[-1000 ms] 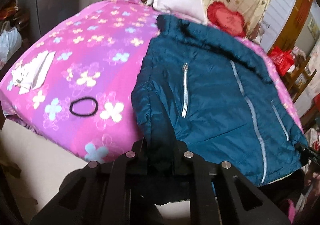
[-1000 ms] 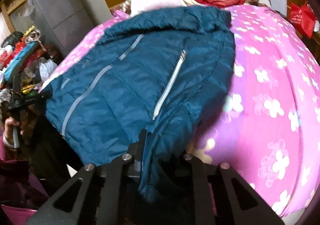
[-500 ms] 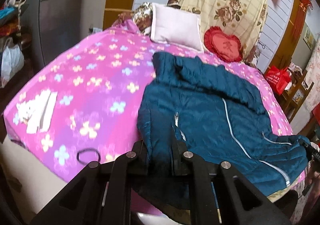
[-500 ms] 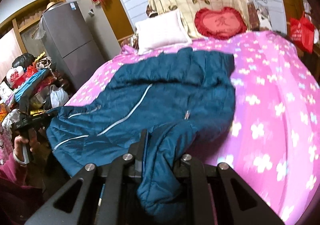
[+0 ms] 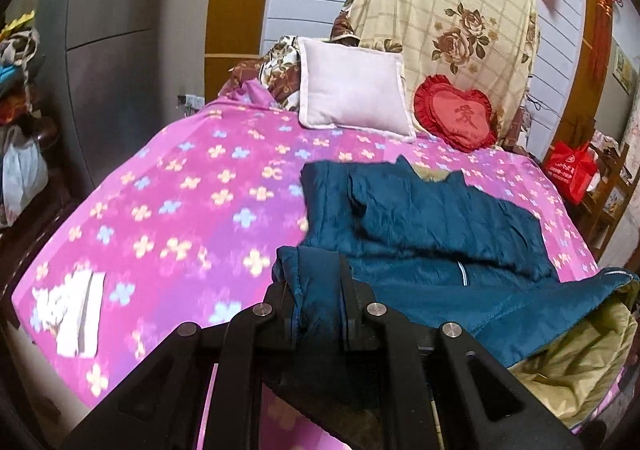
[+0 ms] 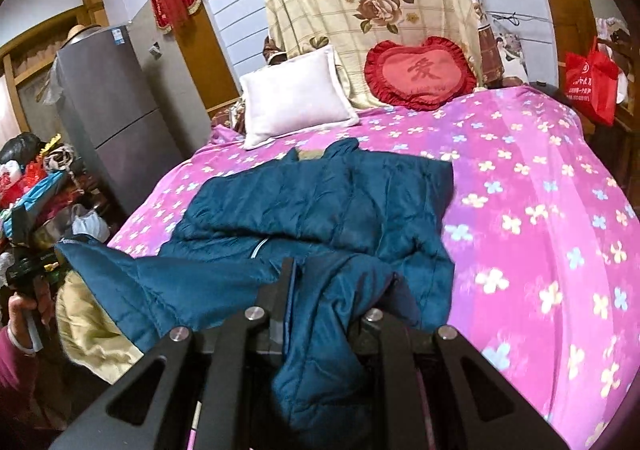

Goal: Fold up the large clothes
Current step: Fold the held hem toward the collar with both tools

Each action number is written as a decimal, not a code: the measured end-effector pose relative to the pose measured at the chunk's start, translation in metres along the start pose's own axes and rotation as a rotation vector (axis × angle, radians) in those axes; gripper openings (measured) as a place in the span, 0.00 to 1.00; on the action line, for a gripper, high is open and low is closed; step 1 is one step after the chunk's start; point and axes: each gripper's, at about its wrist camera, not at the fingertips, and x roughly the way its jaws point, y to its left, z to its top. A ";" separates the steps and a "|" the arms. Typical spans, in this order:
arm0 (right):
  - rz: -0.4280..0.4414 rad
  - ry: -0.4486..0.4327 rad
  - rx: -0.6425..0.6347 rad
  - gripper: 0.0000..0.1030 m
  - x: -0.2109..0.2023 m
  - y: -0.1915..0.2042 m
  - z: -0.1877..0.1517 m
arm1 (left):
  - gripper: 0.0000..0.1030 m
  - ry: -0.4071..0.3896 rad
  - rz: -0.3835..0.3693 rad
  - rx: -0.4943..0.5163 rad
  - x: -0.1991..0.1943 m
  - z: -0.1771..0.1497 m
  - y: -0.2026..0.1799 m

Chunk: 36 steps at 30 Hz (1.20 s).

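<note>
The blue jacket (image 5: 424, 218) lies on the bed (image 5: 192, 210) with the pink flower sheet. Its far part rests flat, with the collar end toward the white pillow (image 5: 352, 90) and the red heart cushion (image 5: 454, 112). Its near edge is up off the bed, and the pale yellow-green lining shows under it.

The left gripper (image 5: 318, 296) has its jaws clamped on one near corner of the jacket. The right gripper (image 6: 334, 302) has its jaws clamped on the other near corner — a fat bunch of cloth hangs down between them.

I think the step in hand is to fold the near half over the far half. To do it well, keep both grips tight and carry both corners at the same height, so the edge stays straight and does not sag in the middle. Bring the near edge toward the collar — line it up with the far edge — then lay it down softly before letting go. The jacket is puffy and slippery, so it could slide or bunch if one side goes faster.
</note>
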 end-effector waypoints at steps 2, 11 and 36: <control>-0.016 -0.002 -0.004 0.15 0.009 -0.003 0.009 | 0.00 -0.007 0.005 -0.003 0.012 0.014 -0.002; -0.112 0.002 0.027 0.15 0.065 -0.028 0.067 | 0.00 -0.020 0.071 -0.016 0.084 0.075 -0.022; -0.322 0.097 0.185 0.15 0.281 -0.108 0.123 | 0.43 -0.095 0.066 -0.148 0.195 0.114 -0.005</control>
